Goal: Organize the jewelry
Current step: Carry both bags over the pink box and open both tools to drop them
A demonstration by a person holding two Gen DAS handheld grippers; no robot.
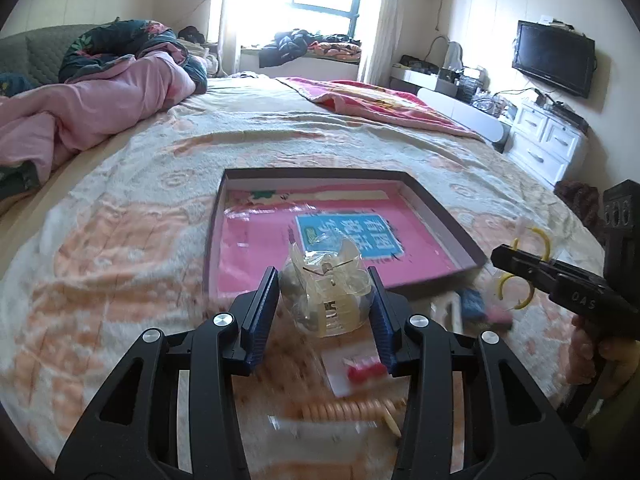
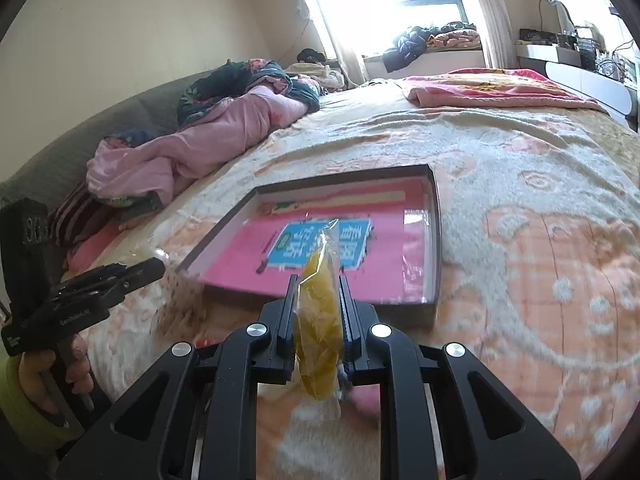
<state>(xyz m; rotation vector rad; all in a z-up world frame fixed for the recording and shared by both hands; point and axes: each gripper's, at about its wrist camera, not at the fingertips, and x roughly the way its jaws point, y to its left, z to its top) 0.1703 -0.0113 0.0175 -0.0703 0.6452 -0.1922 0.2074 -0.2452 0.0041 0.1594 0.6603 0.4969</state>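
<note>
Left gripper [image 1: 326,292]: black arms with ribbed blue pads, closed partway on a clear crinkled plastic packet [image 1: 326,292] held above the bedspread.
Packet contents: a pale translucent hair claw with a small metal spring; details blurred.
Right gripper [image 2: 318,312]: jaws pinched tight on a narrow clear bag of yellow hoops [image 2: 320,320], the bag standing on edge between the pads, its top sticking out past the tips.
Same bag from the left wrist view: thin yellow rings [image 1: 524,268] in glossy film, raised off the bed, near the tray's right corner.
Beneath the left gripper: a coiled peach spiral band [image 1: 348,410] and a small red piece on a white card [image 1: 362,372], both lying on the bedspread, blurred.
Bedspread [image 2: 520,240]: nubby cream and peach terry weave.
Tray [image 1: 444,216]: shallow, rectangular, dark rim, just beyond both grippers; a pink booklet [image 2: 320,244] with a blue label lies flat inside.
Far: a rumpled pink quilt [image 1: 100,104].
</note>
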